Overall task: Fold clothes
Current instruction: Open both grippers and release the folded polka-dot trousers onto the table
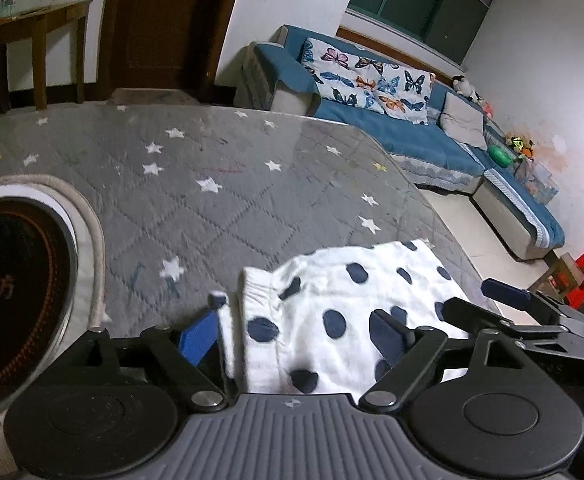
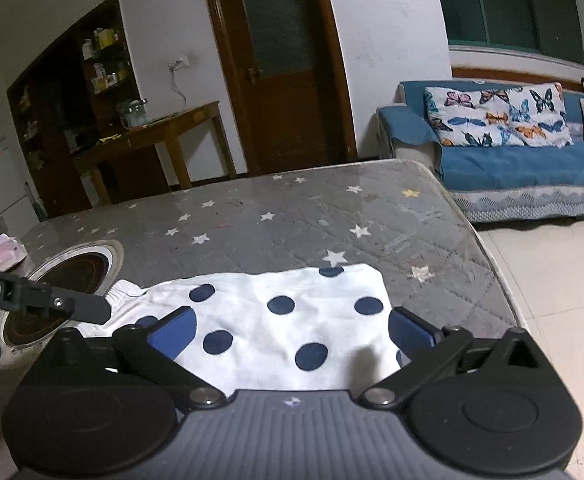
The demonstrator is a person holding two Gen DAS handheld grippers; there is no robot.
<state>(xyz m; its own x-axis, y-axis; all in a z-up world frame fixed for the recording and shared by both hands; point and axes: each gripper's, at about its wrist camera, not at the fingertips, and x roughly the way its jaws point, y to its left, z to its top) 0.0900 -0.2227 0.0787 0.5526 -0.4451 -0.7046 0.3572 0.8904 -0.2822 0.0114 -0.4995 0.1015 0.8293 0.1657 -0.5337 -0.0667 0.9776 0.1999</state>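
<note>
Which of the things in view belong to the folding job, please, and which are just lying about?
Part of the job:
- dotted garment, lying on the table
- left gripper, jaws open
- right gripper, jaws open
- table, the folding surface

Just lying about:
- hotplate set in the table
- sofa
- butterfly pillow
- side table
- pink cloth

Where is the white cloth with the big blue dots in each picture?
Left wrist view: the dotted cloth lies low and right of middle, on the grey star table cover, between the open left tongs.
Right wrist view: the cloth lies low in the middle, between the open right tongs.
Shared landmark: the butterfly pillow on the blue sofa.
</note>
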